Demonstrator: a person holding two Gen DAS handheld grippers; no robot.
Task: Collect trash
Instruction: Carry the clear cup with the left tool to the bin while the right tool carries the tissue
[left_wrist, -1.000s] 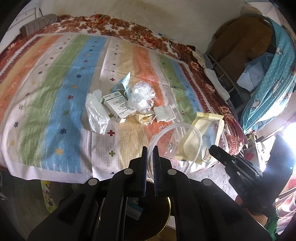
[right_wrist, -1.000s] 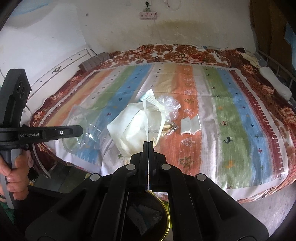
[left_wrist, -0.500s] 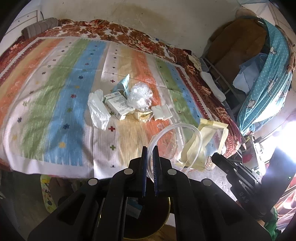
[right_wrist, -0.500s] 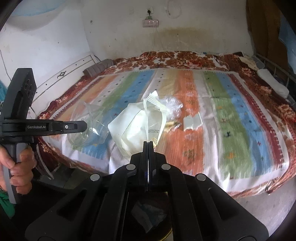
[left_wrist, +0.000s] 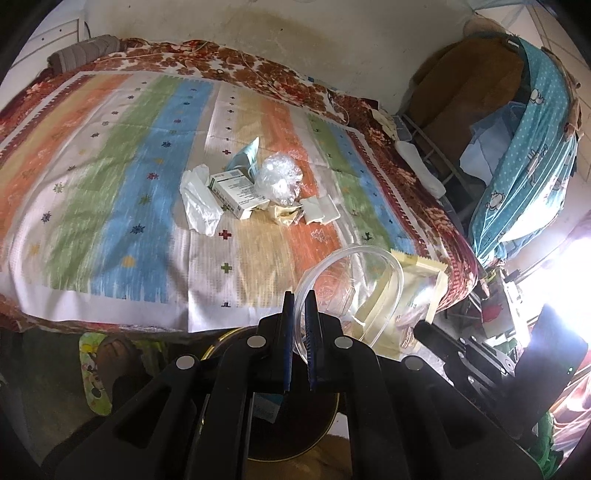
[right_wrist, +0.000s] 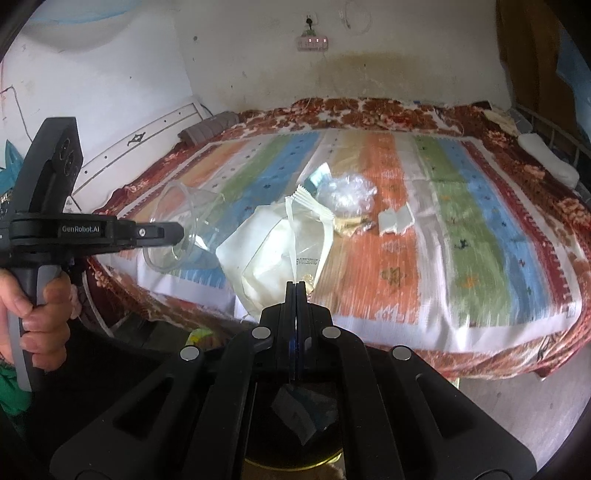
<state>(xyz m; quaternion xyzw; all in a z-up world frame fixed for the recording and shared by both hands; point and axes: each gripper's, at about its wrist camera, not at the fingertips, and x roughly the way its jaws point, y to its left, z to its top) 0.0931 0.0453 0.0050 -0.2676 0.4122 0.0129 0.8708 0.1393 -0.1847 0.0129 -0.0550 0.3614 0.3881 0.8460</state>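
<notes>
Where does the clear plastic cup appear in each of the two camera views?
Left wrist: clear plastic cup low, right of centre, its rim in the left gripper.
Right wrist: cup at left, on that gripper's tip.
Shared landmark: crumpled clear wrap on the bed.

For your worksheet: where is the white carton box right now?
In the left wrist view the box lies mid-bed on the striped spread, between a white tissue on its left and a crumpled clear bag on its right.

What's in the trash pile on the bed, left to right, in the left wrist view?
Crumpled white plastic bag → white carton box → clear crumpled plastic wad → torn white paper pieces.
</notes>
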